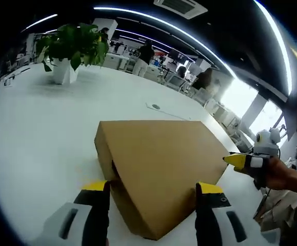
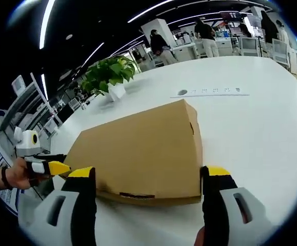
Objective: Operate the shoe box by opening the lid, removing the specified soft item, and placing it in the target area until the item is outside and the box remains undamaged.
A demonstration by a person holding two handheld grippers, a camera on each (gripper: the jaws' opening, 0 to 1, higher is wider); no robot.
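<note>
Both views look from close above opposite ends of the closed shoe box (image 1: 158, 169) (image 2: 143, 154), sharing its lid and the potted plant (image 1: 71, 48) (image 2: 110, 77).

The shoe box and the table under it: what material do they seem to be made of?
The shoe box looks like plain brown cardboard with a matte finish: even tan colour, no print, sharp folded edges and a lid flap line along its side. The table looks like a smooth white laminate or painted board, slightly glossy, since it shows soft light reflections; the exact material cannot be told.

Closed shoe box (image 1: 161, 169) contents hidden; background people (image 2: 161, 43) too small, blurred.
</note>
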